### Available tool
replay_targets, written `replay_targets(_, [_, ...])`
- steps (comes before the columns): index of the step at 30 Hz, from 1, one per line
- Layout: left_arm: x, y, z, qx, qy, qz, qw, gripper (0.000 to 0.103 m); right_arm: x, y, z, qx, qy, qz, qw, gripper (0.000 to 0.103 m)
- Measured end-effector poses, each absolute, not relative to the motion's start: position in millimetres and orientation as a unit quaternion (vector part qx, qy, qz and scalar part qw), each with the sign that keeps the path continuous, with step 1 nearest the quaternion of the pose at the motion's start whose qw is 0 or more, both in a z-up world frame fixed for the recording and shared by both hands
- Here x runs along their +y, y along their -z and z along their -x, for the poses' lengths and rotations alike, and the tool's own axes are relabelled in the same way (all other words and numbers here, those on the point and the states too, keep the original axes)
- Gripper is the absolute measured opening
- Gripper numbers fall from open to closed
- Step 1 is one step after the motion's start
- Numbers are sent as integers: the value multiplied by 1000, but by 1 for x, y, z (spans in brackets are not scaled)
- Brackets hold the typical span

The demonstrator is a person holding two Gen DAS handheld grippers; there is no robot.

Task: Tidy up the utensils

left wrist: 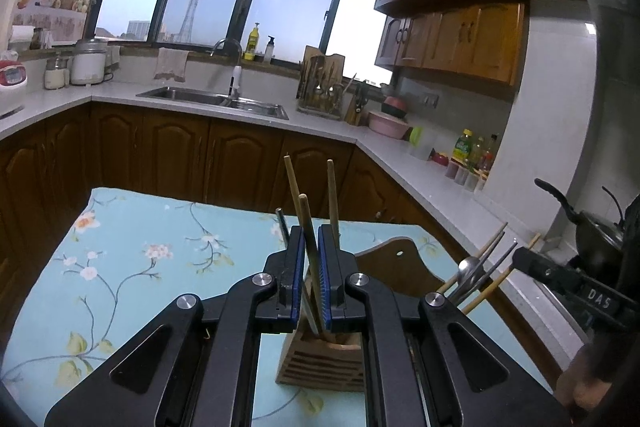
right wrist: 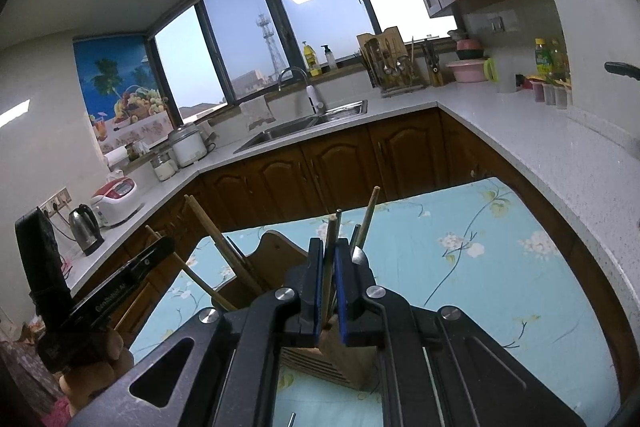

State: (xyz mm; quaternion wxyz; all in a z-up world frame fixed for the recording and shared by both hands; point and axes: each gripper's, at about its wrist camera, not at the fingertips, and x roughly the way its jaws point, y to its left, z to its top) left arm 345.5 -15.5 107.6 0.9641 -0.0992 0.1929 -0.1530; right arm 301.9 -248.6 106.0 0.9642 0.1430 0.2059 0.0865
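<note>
In the left wrist view my left gripper [left wrist: 311, 267] is shut on a wooden chopstick [left wrist: 307, 223] that stands upright in a slotted wooden holder [left wrist: 320, 363] on the flowered cloth. Two more wooden chopsticks [left wrist: 331, 195] and a dark one rise behind the pads. A spoon [left wrist: 467, 267] and more sticks lean out to the right. In the right wrist view my right gripper [right wrist: 329, 267] is shut on a thin chopstick [right wrist: 330, 239] above the same holder [right wrist: 340, 351]. Another stick [right wrist: 370, 215] rises just right of it.
The holder's tall wooden back [left wrist: 400, 259] stands behind it. The table [right wrist: 480, 267] has a pale blue flowered cloth. The other gripper's black body [right wrist: 120, 287] and a hand [right wrist: 96, 367] sit close on the left. Counters, a sink [left wrist: 216, 99] and cabinets ring the table.
</note>
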Motion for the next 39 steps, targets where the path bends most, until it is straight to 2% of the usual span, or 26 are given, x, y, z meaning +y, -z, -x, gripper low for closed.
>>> replay_targets(2, [-15, -112, -344, 191, 155, 99, 964, 9, -249, -105, -303, 211, -91, -147, 962, 11])
replay_targets(3, [-15, -115, -341, 187, 155, 97, 965, 14, -250, -104, -303, 211, -90, -149, 962, 11])
replay_targets(4, [-14, -116, -337, 184, 154, 97, 966, 17, -251, -104, -301, 210, -86, -151, 962, 17])
replay_targets(5, [-12, -118, -333, 180, 152, 97, 967, 27, -253, -104, -299, 207, -86, -155, 962, 31])
replay_targets(6, [-10, -120, -328, 176, 147, 99, 968, 36, -256, -104, -297, 204, -86, -159, 962, 40])
replay_targets(7, [-8, -120, -323, 172, 142, 102, 969, 38, -258, -106, -293, 197, -87, -165, 963, 53])
replay_targets(8, [-3, -122, -316, 167, 137, 108, 970, 39, -259, -106, -289, 191, -85, -167, 964, 56])
replay_targets(9, [0, -122, -312, 167, 137, 113, 970, 45, -261, -108, -283, 184, -83, -167, 965, 56])
replay_targets(11, [7, -119, -299, 167, 125, 125, 970, 59, -262, -109, -273, 178, -81, -167, 966, 72])
replay_targets(14, [17, -110, -279, 171, 116, 133, 969, 66, -263, -103, -259, 175, -85, -171, 966, 86])
replay_targets(15, [20, -105, -273, 176, 110, 134, 969, 70, -263, -100, -255, 175, -87, -173, 965, 87])
replay_targets(26, [38, -52, -201, 232, 84, 144, 958, 76, -263, -47, -199, 218, -90, -193, 952, 87])
replay_targets(32, [42, -39, -165, 241, 77, 145, 957, 80, -258, -27, -170, 239, -92, -190, 948, 90])
replay_targets(39, [43, -35, -134, 248, 87, 145, 954, 80, -253, -18, -139, 250, -96, -178, 947, 90])
